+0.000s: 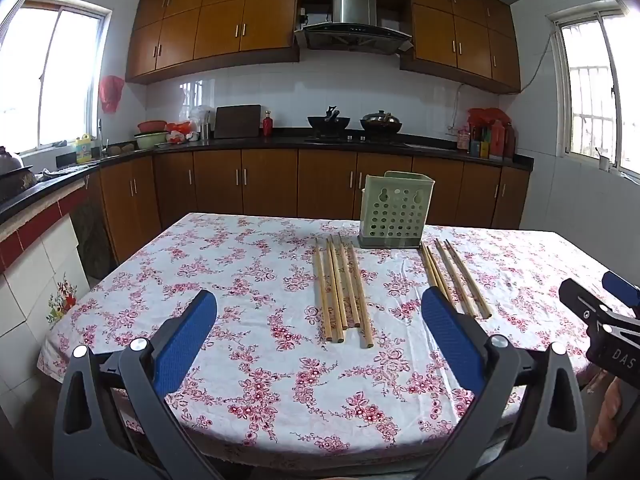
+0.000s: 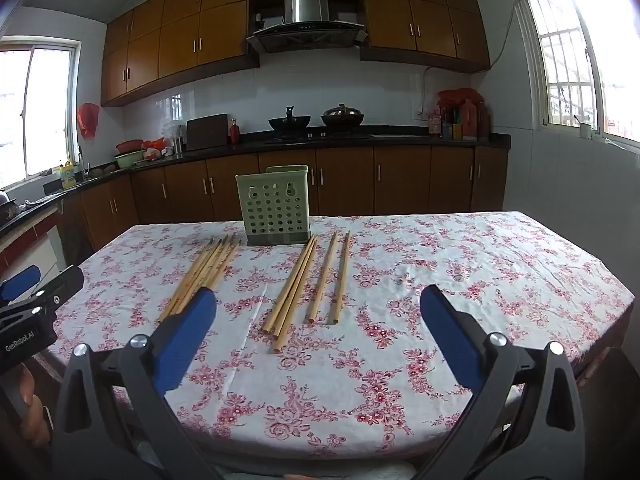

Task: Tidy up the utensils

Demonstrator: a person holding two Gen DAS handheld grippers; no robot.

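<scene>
Two bundles of chopsticks lie on the counter ahead of both wide-open tools, long axes running toward the holder; left tool faces the left bundle, right tool the right

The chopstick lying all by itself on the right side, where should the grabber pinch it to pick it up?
Probably near the middle of that lone chopstick, coming down from above with one finger on each long side. It lies flat on the tablecloth, pointing toward the green holder, with a gap from its neighbour, so a finger fits. The right gripper is open and nearest.
</scene>
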